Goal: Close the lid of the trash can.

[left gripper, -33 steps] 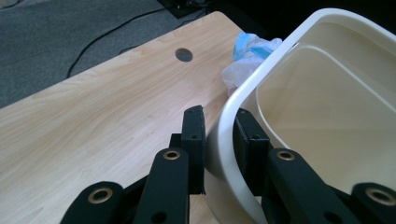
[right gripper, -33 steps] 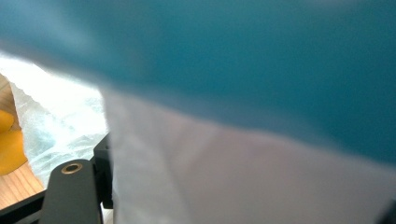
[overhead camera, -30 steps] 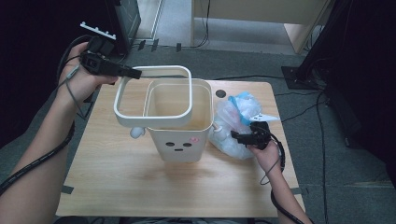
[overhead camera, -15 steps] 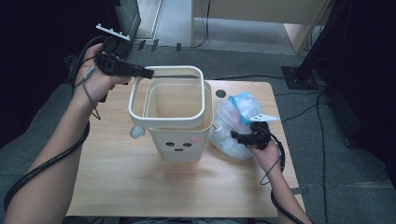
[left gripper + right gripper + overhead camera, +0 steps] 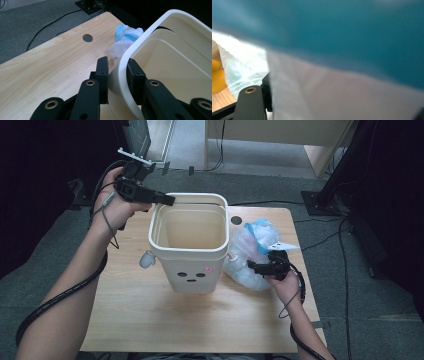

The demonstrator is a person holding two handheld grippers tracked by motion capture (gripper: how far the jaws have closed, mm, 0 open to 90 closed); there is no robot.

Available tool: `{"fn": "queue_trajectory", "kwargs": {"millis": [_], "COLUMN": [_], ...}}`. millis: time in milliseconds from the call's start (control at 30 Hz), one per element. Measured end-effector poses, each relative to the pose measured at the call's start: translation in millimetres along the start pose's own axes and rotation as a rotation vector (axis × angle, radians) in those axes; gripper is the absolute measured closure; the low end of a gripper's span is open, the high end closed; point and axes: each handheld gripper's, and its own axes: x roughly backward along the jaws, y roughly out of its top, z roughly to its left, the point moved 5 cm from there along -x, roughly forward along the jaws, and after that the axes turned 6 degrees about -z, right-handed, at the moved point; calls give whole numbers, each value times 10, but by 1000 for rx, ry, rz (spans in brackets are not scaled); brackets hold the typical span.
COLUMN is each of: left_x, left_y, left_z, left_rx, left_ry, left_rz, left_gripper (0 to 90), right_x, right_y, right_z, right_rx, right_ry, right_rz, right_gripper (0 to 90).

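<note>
A cream bin (image 5: 192,265) with a small face printed on its front stands in the middle of the wooden table (image 5: 125,320). A white rim ring (image 5: 190,200) lies level on the bin's top. My left gripper (image 5: 167,199) is shut on the ring's back left corner. In the left gripper view its jaws (image 5: 117,72) stand one on each side of the ring (image 5: 140,42). My right gripper (image 5: 252,266) reaches into a crumpled clear and blue plastic bag (image 5: 255,237) right of the bin. The bag (image 5: 242,62) covers the right gripper view, hiding the jaws' gap.
A round cable hole (image 5: 236,220) sits in the table behind the bag. A white knob (image 5: 146,260) sticks out of the bin's left side. Cables run over the grey floor past the far edge. Dark stands rise at the right.
My left gripper has carried the white ring to the right, from a place off to the bin's left until it lines up with the bin's top. The right gripper has kept still at the bag.
</note>
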Motion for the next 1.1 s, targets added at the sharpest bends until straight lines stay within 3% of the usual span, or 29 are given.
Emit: {"fn": "queue_trajectory", "kwargs": {"millis": [367, 500, 733, 767, 933, 1100], "left_x": [-19, -3, -24, -26, -22, -17], "left_y": [-45, -53, -72, -71, -68, -76], "left_z": [-17, -33, -4, -5, -1, -4], "left_rx": [17, -5, 2, -23, -24, -36], "left_ry": [-20, -9, -18, -19, -29, -35], "left_rz": [19, 19, 16, 9, 3, 6], "left_gripper": [740, 729, 726, 725, 718, 656], "right_x": [-2, -4, -3, -1, 1, 3], "right_y": [-2, -2, -1, -1, -2, -3], "right_z": [2, 2, 2, 3, 0, 1], "right_rx": [-1, 0, 2, 0, -1, 1], "right_ry": [0, 0, 0, -1, 0, 0], "right_rz": [2, 2, 1, 1, 1, 1], "right_gripper": [265, 265, 265, 265, 265, 265]}}
